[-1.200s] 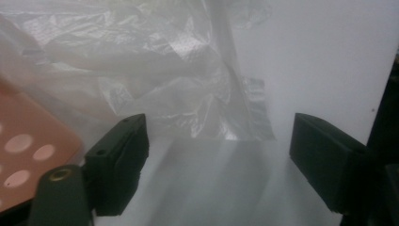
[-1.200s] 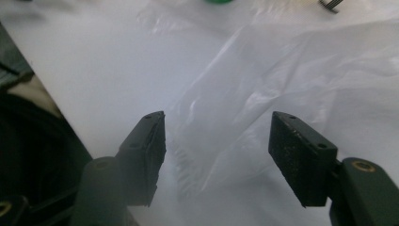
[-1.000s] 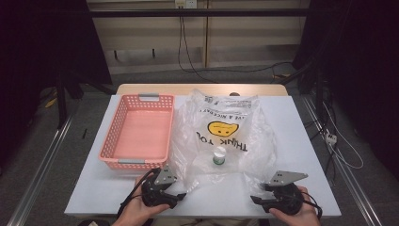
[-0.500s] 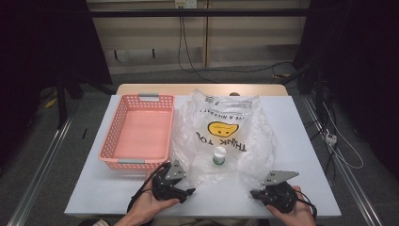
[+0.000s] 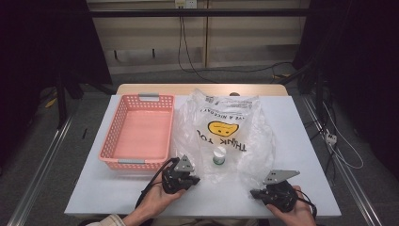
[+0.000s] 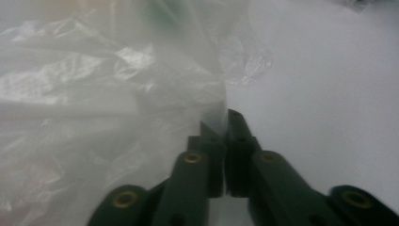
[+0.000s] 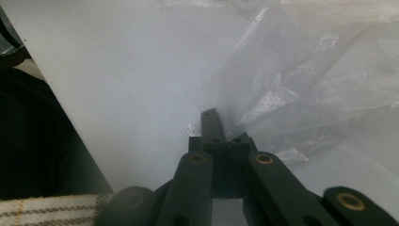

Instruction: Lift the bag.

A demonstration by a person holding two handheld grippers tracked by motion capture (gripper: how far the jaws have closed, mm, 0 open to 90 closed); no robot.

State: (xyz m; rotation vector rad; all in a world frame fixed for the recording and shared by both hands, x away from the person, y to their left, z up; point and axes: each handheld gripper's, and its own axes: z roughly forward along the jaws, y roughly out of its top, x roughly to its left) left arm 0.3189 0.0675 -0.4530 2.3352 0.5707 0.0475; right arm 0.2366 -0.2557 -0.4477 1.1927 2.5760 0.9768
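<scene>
I'm pinching the bag's (image 5: 226, 136) near edge with my left gripper (image 6: 221, 129), jaws clamped on plastic, right gripper (image 7: 217, 127) nipping its other near corner, small bottle (image 5: 219, 155) sitting inside, between and just beyond both, basket (image 5: 123, 162) beyond-left

Black grippers, left (image 5: 194, 179) and right (image 5: 254, 193), carry grey triangular plates, brass-ringed screws and trailing black cables; one cuff (image 7: 51, 209) is cream plaid.

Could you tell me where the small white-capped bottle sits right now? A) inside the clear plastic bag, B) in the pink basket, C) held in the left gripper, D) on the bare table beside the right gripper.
A: the bottle shows through the film of the plastic bag, below its smiley print, right of the basket.
</scene>
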